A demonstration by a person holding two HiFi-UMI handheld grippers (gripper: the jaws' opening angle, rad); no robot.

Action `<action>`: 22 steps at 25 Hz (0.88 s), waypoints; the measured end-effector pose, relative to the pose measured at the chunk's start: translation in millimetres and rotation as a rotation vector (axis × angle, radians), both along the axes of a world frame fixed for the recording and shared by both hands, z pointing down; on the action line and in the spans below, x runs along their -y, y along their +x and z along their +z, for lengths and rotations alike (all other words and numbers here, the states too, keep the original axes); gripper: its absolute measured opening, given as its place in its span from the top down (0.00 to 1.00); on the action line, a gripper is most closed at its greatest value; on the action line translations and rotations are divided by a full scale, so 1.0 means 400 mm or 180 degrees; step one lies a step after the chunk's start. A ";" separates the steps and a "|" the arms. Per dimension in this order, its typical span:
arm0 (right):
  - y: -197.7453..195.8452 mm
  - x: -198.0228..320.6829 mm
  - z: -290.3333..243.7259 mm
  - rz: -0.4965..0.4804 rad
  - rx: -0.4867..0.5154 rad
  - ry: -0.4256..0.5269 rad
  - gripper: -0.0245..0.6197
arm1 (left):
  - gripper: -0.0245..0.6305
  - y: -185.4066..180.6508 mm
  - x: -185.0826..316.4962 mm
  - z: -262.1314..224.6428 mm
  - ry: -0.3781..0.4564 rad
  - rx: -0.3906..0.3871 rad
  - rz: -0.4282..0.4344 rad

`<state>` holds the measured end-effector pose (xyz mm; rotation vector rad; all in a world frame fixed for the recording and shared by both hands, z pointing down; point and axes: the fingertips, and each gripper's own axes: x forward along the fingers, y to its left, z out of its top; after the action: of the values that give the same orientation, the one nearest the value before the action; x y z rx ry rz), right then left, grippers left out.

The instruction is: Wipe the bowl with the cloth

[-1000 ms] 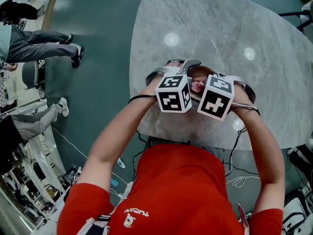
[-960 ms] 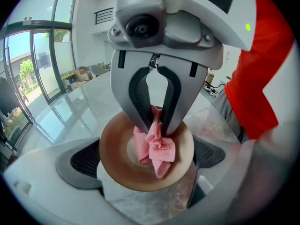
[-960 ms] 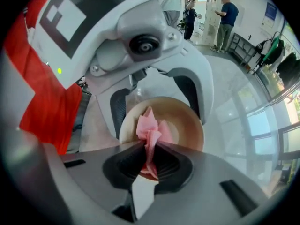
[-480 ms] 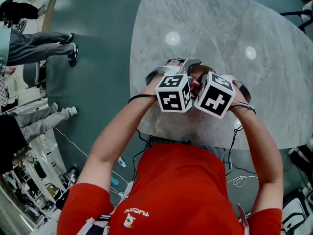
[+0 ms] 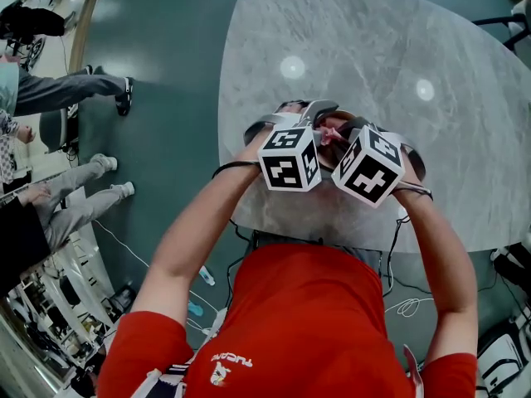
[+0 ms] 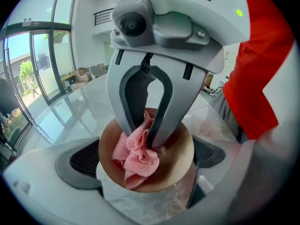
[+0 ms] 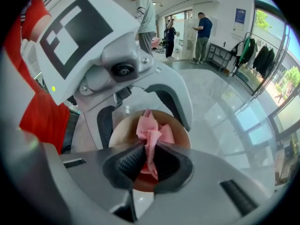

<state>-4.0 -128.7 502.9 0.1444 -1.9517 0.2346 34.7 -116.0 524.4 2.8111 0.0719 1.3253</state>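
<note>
Head view: right gripper (image 7: 149,162) has tilted since a second ago, fingers pinching cloth (image 7: 151,128) inside bowl (image 6: 180,165), which left gripper (image 6: 145,159) clamps across with wide-set fingers, so wiping stroke likely underway.

A grey marble table with rounded corners (image 5: 431,31) stands on a smooth dark green floor (image 5: 166,48). Two round spots of light (image 5: 291,66) reflect on its top. White cables (image 5: 405,307) lie on the floor near it. On one side are tall glass windows with dark frames (image 6: 44,64), with green trees (image 6: 26,71) outside. Dark clothes hang on a black rack (image 7: 255,55) near a white wall (image 7: 225,8).
</note>
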 end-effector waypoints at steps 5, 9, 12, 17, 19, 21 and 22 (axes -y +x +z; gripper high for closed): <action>-0.001 -0.004 0.005 0.0000 0.0000 0.0004 0.90 | 0.07 0.000 -0.003 -0.026 -0.0042 -0.0187 -0.0078; 0.000 -0.009 0.011 -0.0028 -0.0024 0.0019 0.90 | 0.07 -0.003 -0.004 -0.041 -0.0055 -0.0307 -0.0128; -0.001 -0.005 -0.001 0.0003 0.0007 0.0071 0.90 | 0.07 -0.013 -0.003 -0.052 -0.0025 -0.0339 -0.0171; 0.003 0.004 -0.055 0.0146 0.0247 0.0222 0.90 | 0.07 -0.021 0.003 -0.112 0.0053 -0.0542 -0.0335; 0.007 0.006 -0.085 0.0268 0.0428 0.0287 0.90 | 0.07 -0.023 0.010 -0.146 0.0112 -0.0654 -0.0435; 0.013 0.008 -0.116 0.0423 0.0641 0.0359 0.90 | 0.07 -0.026 0.017 -0.183 0.0178 -0.0776 -0.0543; 0.015 0.009 -0.131 0.0495 0.0748 0.0408 0.90 | 0.07 -0.028 0.021 -0.201 0.0211 -0.0837 -0.0594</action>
<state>2.2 -132.3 450.5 0.3676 -2.1925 0.2368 23.5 -124.3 444.1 2.9429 -0.2263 0.9332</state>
